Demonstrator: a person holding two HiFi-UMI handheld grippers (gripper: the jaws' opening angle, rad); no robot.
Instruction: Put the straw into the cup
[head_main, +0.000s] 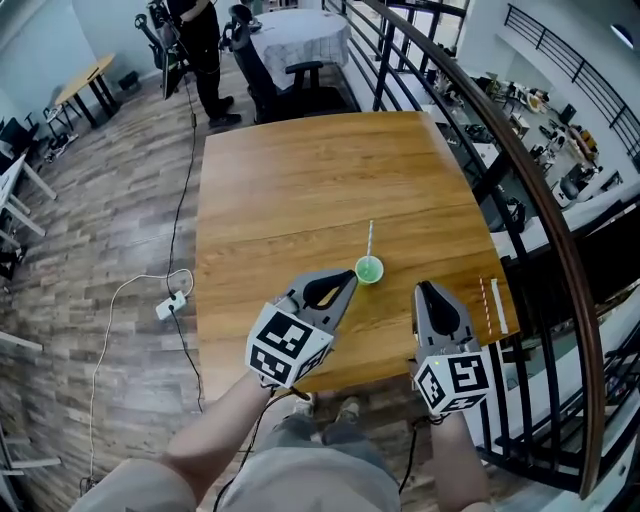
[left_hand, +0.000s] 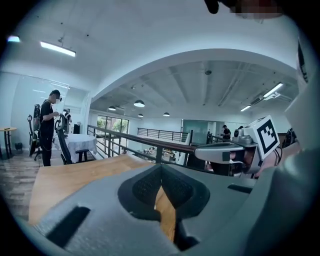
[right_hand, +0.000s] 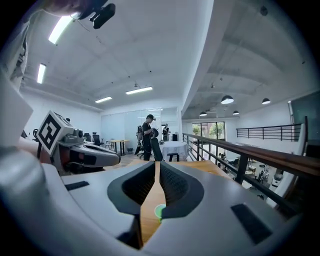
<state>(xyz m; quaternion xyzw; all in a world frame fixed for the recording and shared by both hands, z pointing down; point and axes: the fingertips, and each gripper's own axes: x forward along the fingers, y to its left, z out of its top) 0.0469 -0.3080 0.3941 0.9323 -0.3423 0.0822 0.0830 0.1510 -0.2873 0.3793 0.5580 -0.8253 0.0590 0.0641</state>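
step: straw (head_main: 370, 240) looks already in cup (head_main: 369, 270) | my left claw (head_main: 345, 281), right claw (head_main: 423, 289) pressed together, empty, near cup | next: just retreat

The cup (head_main: 369, 270), with the straw (head_main: 370, 238) rising out of it, stands just off your left gripper's (head_main: 343, 284) tip and blocks its line forward. Your right gripper (head_main: 423, 291) has open wood ahead, with the cup to its left. Loose straws (head_main: 488, 300) lie at the table's (head_main: 300, 180) right edge, just beside that gripper. The railing (head_main: 520, 150) runs close along that side. Past the cup the wood lies open to the far edge, where a chair (head_main: 290, 80) stands.
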